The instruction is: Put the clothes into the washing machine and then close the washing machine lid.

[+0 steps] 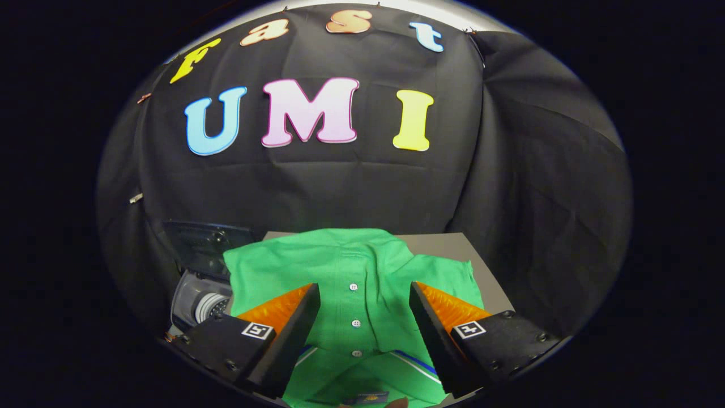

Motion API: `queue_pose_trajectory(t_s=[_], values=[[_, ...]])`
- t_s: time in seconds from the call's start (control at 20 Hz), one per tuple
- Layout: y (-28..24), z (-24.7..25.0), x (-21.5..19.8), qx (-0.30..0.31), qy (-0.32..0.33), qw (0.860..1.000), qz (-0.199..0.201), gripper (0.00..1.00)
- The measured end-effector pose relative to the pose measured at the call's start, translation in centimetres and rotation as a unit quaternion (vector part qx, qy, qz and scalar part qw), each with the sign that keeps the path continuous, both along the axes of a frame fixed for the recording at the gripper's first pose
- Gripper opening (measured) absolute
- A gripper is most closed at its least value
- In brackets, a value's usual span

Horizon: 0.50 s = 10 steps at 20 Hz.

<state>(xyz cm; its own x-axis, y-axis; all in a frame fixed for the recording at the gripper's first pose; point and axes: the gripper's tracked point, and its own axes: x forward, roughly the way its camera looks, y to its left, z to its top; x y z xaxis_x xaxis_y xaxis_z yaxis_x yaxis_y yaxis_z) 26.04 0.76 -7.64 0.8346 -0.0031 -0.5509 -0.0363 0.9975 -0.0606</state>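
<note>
1 green shirt (351, 272) between spread hand-held gripper (362, 323) fingers

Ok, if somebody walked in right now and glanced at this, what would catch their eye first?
The bright green shirt, lying spread on the grey table with its row of white buttons running between the fingers of the open gripper. Next, the washing machine off to the left of the shirt, its dark lid standing open behind it.
</note>
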Motion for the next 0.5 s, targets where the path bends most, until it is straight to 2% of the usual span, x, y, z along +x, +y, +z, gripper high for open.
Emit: queue_pose_trajectory(t_s=[0.2, 0.35, 0.4, 0.5], values=[[0.1, -3.6, 1.0, 0.0, 0.061, 0.998, -0.001, 1.0], [0.7, -4.1, 1.0, -0.013, 0.075, 0.997, 0.021, 1.0], [1.1, -4.6, 1.0, -0.001, 0.081, 0.996, 0.022, 0.91], [0.3, -4.2, 1.4, 0.018, 0.076, 0.997, -0.002, 0.56]])
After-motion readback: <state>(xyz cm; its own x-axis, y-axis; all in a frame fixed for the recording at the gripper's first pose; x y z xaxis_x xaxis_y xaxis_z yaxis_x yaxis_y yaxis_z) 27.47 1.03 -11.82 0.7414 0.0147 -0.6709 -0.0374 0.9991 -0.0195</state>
